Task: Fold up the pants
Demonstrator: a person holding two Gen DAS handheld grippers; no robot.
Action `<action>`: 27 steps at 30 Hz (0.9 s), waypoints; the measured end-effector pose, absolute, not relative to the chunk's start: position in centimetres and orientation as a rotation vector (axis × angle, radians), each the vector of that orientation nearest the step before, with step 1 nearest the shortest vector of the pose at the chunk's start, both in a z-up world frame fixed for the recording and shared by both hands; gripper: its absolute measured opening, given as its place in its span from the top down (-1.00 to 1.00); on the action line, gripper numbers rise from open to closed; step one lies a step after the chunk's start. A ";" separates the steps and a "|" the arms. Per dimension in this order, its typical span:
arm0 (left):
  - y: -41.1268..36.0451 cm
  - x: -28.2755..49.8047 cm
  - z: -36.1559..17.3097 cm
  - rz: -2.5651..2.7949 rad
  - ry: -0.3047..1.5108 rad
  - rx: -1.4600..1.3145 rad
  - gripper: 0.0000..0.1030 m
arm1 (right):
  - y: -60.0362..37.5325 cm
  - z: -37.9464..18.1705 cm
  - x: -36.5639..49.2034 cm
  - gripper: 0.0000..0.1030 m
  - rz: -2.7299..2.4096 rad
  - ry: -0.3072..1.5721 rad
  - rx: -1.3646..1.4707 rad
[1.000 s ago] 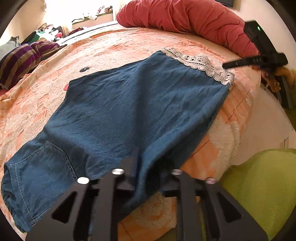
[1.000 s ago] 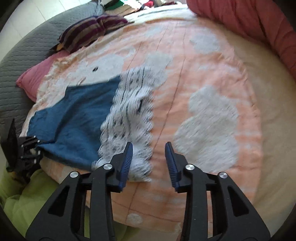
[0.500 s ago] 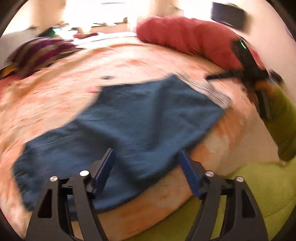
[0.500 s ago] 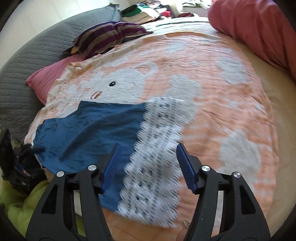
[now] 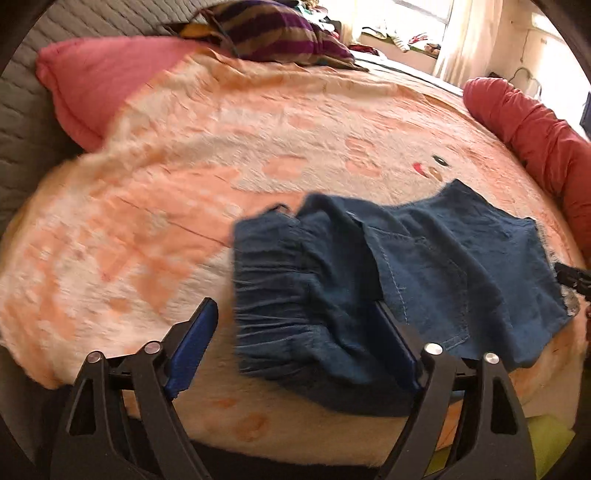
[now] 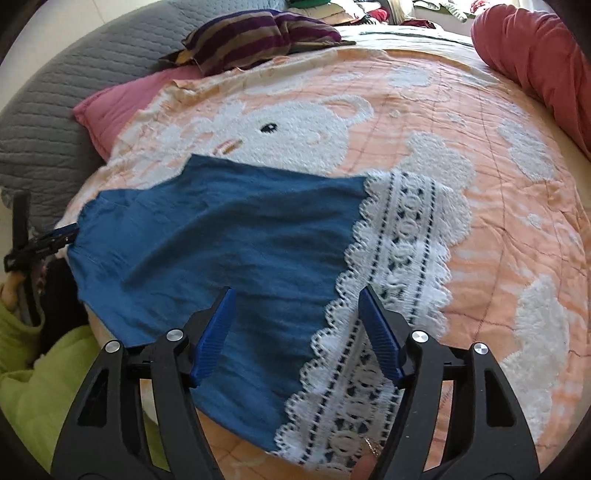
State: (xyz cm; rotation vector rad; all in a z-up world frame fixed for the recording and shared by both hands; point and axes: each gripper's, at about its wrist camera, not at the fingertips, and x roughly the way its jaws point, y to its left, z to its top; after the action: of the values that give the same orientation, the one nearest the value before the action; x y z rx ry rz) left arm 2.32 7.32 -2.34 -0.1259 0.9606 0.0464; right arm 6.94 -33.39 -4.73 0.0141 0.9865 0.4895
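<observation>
Blue denim pants (image 5: pixel 461 258) lie flat on the peach bedspread (image 5: pixel 184 184), near the bed's front edge. Their gathered elastic waistband (image 5: pixel 280 295) sits between the blue pads of my left gripper (image 5: pixel 295 306). Its jaws are closing; the left pad stands clear of the cloth and the right pad is at the fold's edge. In the right wrist view the pants (image 6: pixel 221 240) end in a white lace hem (image 6: pixel 406 236). My right gripper (image 6: pixel 295 295) hovers over the hem's near corner, jaws opening, with cloth below them and nothing pinched. The left gripper (image 6: pixel 44 240) shows at the far waist end.
A pink pillow (image 5: pixel 103 85) and a striped cushion (image 5: pixel 273 33) lie at the back, against a grey quilted backrest (image 6: pixel 55 110). A red bolster (image 6: pixel 535 55) runs along the right side. A person's lime-green sleeve (image 6: pixel 37 369) is below the bed edge.
My left gripper let go of the fold it pinched, opened, rolled and swung along the pants to the waistband. My right gripper widened and shifted over the lace hem.
</observation>
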 end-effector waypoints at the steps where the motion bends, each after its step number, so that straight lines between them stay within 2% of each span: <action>1: 7.2 2.3 -2.4 0.050 0.960 -0.121 0.07 | -33.5 -5.0 6.9 -0.21 0.474 0.994 0.004; 7: 9.3 1.8 -2.1 0.109 0.933 -0.114 0.11 | -33.9 -6.0 6.7 -0.17 0.460 1.003 0.009; 10: 9.7 2.2 -2.4 0.097 0.945 -0.147 0.05 | -33.6 -5.9 6.7 -0.26 0.468 1.006 -0.003; 18: 8.4 1.9 4.4 0.081 0.769 -0.111 -0.48 | -37.3 -2.3 7.9 -0.30 0.442 0.892 0.106; 23: 4.4 6.0 5.4 -0.070 0.782 -0.103 -0.52 | -40.1 -2.2 11.9 -0.30 0.382 0.899 0.163; 27: -0.1 11.2 3.5 -0.225 0.860 -0.104 -0.53 | -40.9 -3.6 15.4 -0.26 0.402 0.957 0.218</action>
State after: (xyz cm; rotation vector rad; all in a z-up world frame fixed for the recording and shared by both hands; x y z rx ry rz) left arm 11.21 -0.11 3.52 -0.1044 0.8604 -0.2254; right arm 15.42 -40.90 -3.64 0.2178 0.9568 0.4022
